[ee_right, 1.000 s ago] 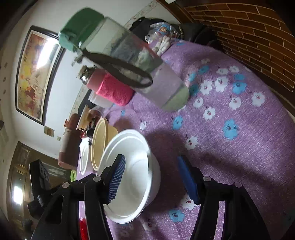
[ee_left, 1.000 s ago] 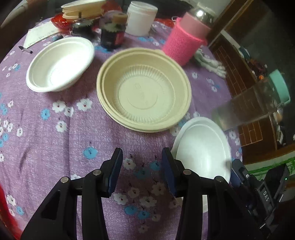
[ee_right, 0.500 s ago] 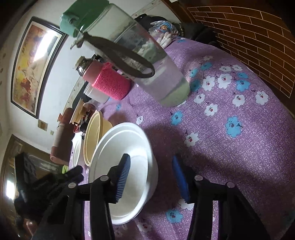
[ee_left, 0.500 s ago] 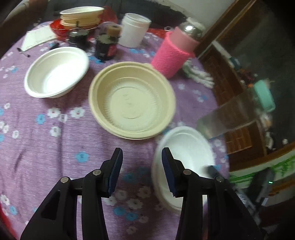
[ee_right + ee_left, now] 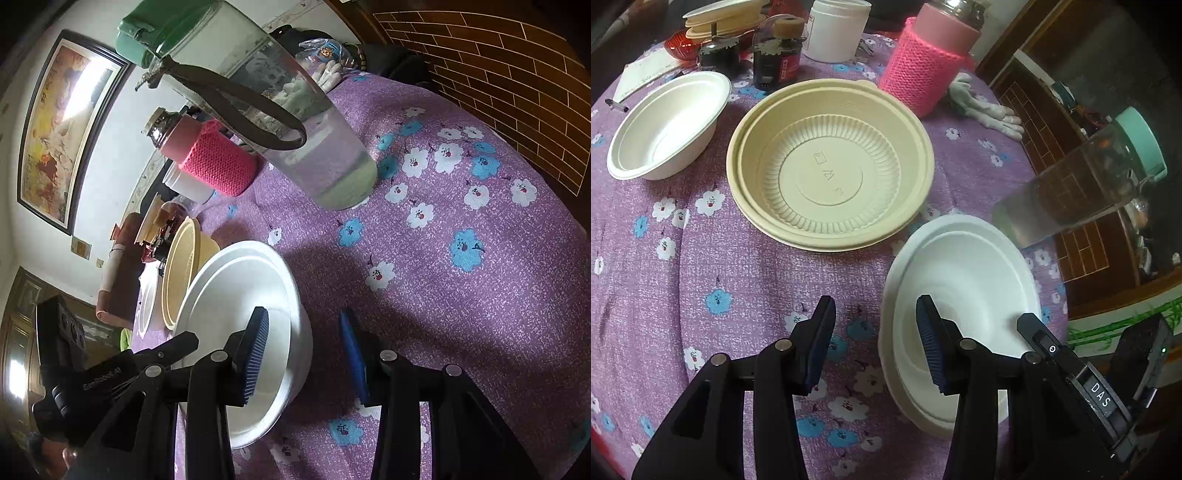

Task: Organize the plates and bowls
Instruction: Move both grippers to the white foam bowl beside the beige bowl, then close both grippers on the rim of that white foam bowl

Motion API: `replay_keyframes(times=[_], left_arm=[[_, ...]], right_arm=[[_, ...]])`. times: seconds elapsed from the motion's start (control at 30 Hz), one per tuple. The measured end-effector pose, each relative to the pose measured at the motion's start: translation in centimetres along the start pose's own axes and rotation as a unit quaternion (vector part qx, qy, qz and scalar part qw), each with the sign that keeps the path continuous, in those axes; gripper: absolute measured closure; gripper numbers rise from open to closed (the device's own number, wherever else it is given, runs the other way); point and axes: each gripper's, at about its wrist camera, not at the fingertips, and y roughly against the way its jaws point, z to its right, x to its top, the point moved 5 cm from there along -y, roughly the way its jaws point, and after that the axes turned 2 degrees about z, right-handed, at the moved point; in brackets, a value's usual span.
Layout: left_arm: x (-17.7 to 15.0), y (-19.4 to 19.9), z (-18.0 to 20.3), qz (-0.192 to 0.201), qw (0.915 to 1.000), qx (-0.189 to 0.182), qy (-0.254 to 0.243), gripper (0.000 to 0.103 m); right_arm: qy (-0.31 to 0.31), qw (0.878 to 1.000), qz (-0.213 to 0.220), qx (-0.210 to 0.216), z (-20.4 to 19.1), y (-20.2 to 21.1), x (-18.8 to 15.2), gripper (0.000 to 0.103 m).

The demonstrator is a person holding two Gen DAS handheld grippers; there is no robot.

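Grasp step: right gripper (image 5: 304, 354) has just been closing astride the white bowl (image 5: 236, 306) rim, pads not yet pressing, left gripper (image 5: 875, 343) open and empty beside it; next, pinch and lift toward the tan plates (image 5: 831, 170).

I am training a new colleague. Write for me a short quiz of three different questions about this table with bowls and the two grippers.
1. True or false: the near white bowl lies between the fingers of both grippers.
2. Which object stands closest behind the beige bowl? A) pink knitted bottle B) clear bottle C) white jar
3. Fill in: the far white bowl holds ____.

Key: 1 true: one finger of the left gripper and of the right gripper is inside its rim. 2 A. 3 nothing.
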Motion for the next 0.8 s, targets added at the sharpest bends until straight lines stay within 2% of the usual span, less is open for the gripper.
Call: replay_keyframes(times=[0.03, 0.1, 0.3, 0.4, 0.8], left_arm=[[0.1, 0.0, 0.1, 0.003, 1.0000, 0.001, -0.001, 0.063], [0.1, 0.2, 0.1, 0.008, 1.0000, 0.001, -0.005, 0.078], [-0.2, 0.3, 0.4, 0.006, 0.9998, -0.011, -0.013, 0.097], [-0.3, 0.3, 0.5, 0.009, 0.9997, -0.007, -0.020, 0.097], [-2.2, 2.1, -1.4, 0.006, 0.9999, -0.008, -0.009, 0.097]], right_arm=[[-0.002, 1.000, -0.004, 0.002, 0.0, -0.1, 0.0, 0.068], [-0.006, 1.000, -0.010, 0.004, 0.1, -0.4, -0.1, 0.075], [-0.003, 1.000, -0.010, 0.006, -0.1, -0.5, -0.1, 0.091], [0.009, 1.000, -0.005, 0.003, -0.5, -0.5, -0.3, 0.095], [0.030, 1.000, -0.003, 0.004, -1.7, 0.2, -1.7, 0.095]])
